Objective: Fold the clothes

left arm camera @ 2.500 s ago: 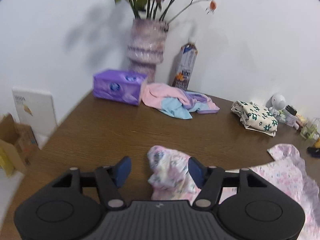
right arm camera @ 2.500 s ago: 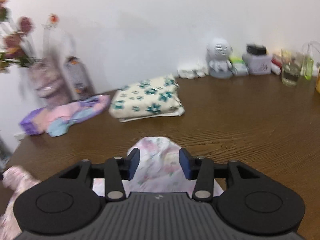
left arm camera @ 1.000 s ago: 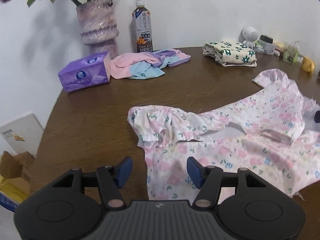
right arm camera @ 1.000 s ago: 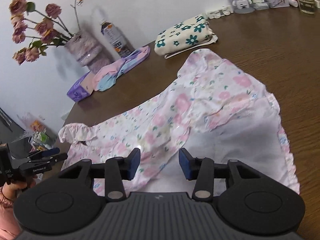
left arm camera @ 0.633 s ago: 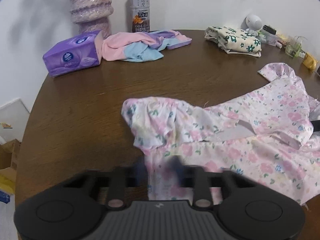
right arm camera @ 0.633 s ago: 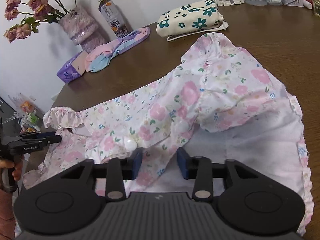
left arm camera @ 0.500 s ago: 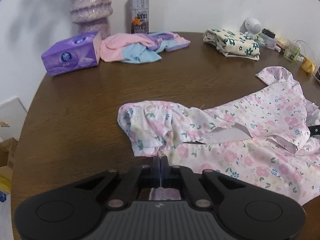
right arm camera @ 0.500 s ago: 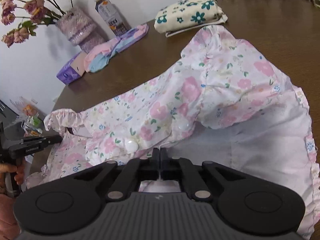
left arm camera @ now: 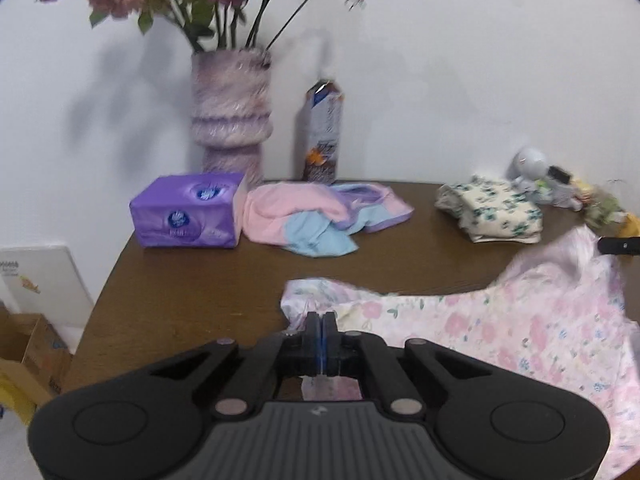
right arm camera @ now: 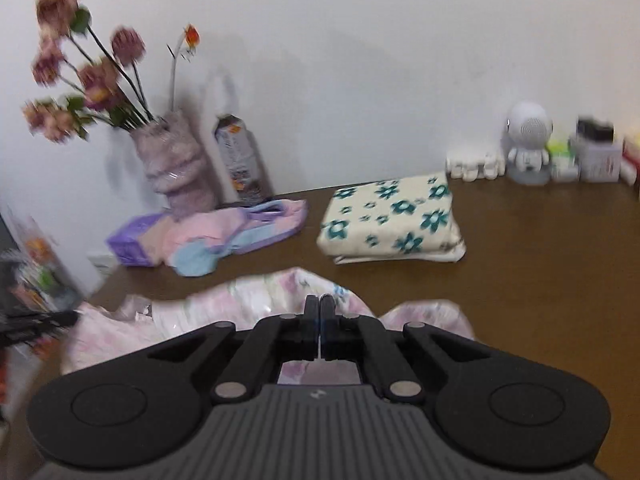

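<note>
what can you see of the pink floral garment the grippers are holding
The pink floral garment is thin, light cloth printed with pink flowers and small green leaves, with gathered, ruffled edging. It lies rumpled and unfolded across the near part of the brown wooden table. The left gripper has its jaws closed on a ruffled edge, and the right gripper is closed on another bunched part. It touches none of the other clothes.

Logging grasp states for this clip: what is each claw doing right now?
Left claw: shut on the pink floral cotton garment.
Right claw: shut on the same garment.
</note>
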`<state>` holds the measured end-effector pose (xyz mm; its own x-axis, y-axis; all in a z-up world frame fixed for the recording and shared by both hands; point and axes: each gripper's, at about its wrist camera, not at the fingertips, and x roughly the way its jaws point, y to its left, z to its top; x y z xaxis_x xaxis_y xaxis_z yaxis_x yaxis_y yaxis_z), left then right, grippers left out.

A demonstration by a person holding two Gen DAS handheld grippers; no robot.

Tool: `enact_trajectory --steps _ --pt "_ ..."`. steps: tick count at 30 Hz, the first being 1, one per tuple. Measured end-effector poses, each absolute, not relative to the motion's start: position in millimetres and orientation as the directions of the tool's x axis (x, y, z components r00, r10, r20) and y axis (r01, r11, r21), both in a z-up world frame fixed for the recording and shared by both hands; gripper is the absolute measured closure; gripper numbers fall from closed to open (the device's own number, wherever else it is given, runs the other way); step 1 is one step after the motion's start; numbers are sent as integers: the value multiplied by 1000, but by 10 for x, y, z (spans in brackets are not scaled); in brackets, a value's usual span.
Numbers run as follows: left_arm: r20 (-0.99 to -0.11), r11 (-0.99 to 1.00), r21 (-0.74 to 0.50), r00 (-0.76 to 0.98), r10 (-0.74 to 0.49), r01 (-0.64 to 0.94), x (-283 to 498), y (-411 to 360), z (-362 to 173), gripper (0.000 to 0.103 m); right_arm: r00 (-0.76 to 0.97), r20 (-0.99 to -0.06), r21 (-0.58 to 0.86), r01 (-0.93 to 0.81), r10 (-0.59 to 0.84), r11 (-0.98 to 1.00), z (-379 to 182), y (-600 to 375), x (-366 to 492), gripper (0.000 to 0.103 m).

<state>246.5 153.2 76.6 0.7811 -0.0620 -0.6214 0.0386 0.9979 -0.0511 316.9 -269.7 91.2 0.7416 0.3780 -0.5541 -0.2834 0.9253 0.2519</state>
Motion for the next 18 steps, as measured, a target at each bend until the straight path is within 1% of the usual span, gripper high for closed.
enact_trajectory --steps 2,5,9,11,13,14,15,16,17,18 --pt "-650 999 -38 759 -43 24 2587 1502 616 103 731 -586 218 -274 350 937 772 -2608 3334 103" --pt "-684 1000 -27 729 -23 6 2710 1480 423 103 709 -623 207 -258 331 944 542 -2524 3495 103" --pt "-705 1000 -14 710 -8 -2 2781 1464 281 103 686 -655 198 -248 317 948 333 -2469 3565 103" --pt "-710 1000 -16 704 -8 -5 2796 1465 241 100 672 -671 197 -245 313 949 260 -2445 3581 102" --pt "-722 999 -40 692 -14 -20 2773 1504 260 86 647 -693 213 -239 319 947 242 -2464 3600 96" --pt "-726 998 -52 688 -15 -32 2745 1530 283 81 641 -695 232 -228 325 946 278 -2502 3571 95" --pt "-712 997 -66 702 -25 -32 2662 1573 346 71 636 -696 252 -217 332 943 318 -2541 3540 87" --pt "-697 996 -80 716 -34 -30 2578 1615 408 63 638 -684 279 -222 355 934 399 -2607 3453 71" --pt "-682 996 -84 731 -39 -26 2477 1645 476 61 640 -669 306 -227 378 925 482 -2675 3362 63" --pt "-673 996 -86 738 -43 -20 2337 1674 538 55 645 -657 309 -242 390 920 566 -2726 3246 59"
